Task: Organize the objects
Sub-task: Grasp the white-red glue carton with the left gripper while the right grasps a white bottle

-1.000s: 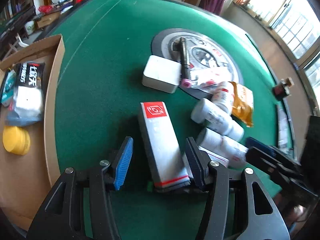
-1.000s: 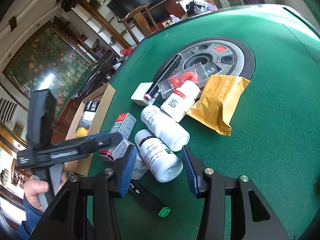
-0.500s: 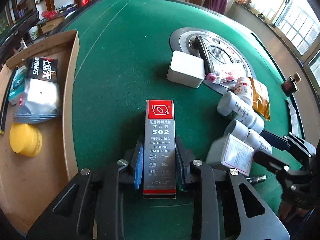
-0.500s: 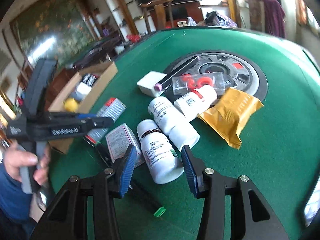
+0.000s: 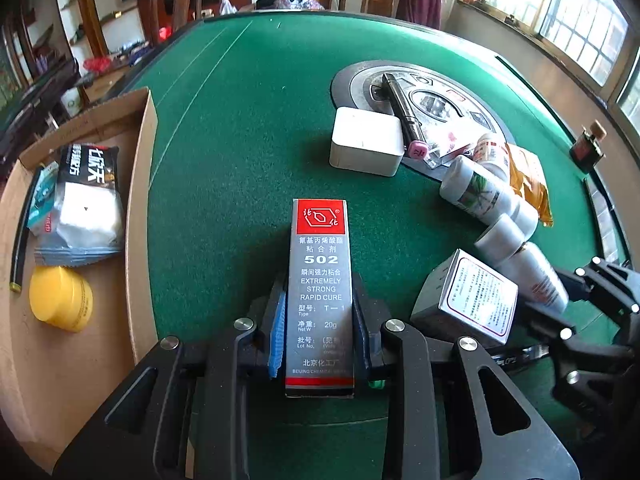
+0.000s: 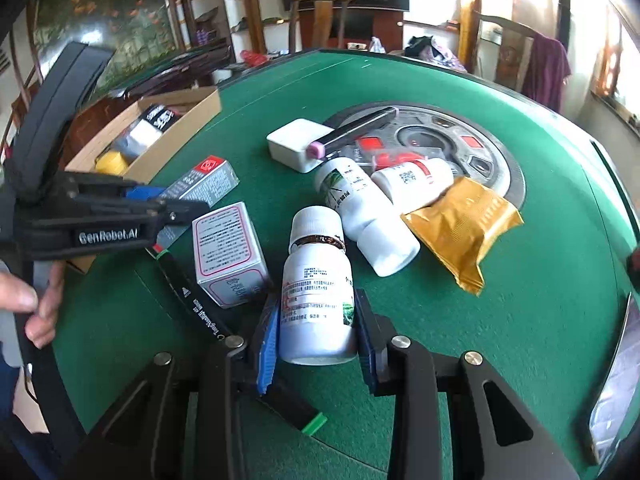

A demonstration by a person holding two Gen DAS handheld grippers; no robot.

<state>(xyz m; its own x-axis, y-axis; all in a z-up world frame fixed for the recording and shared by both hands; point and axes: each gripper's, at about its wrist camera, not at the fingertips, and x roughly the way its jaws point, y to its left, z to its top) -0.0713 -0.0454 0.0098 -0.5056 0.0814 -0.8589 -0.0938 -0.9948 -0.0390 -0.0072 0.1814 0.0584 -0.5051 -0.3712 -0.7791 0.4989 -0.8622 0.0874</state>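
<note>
Silver cardboard glue box (image 5: 321, 288) (long, flat-sided) clamped in left claw (image 5: 321, 332).

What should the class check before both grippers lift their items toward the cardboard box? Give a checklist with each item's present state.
1. Left gripper shut on the 502 glue box: ok; its jaws have just been closing.
2. Right gripper pads against the white bottle: ok; its jaws have just been closing.
3. Bottle cap on: ok.
4. Free floor in the cardboard box: ok, bare cardboard near the yellow tub.
5. Silver carton clear of the bottle: cannot tell, they lie close.
6. Black pen clear of the right gripper: not ok, it runs beneath it.
</note>
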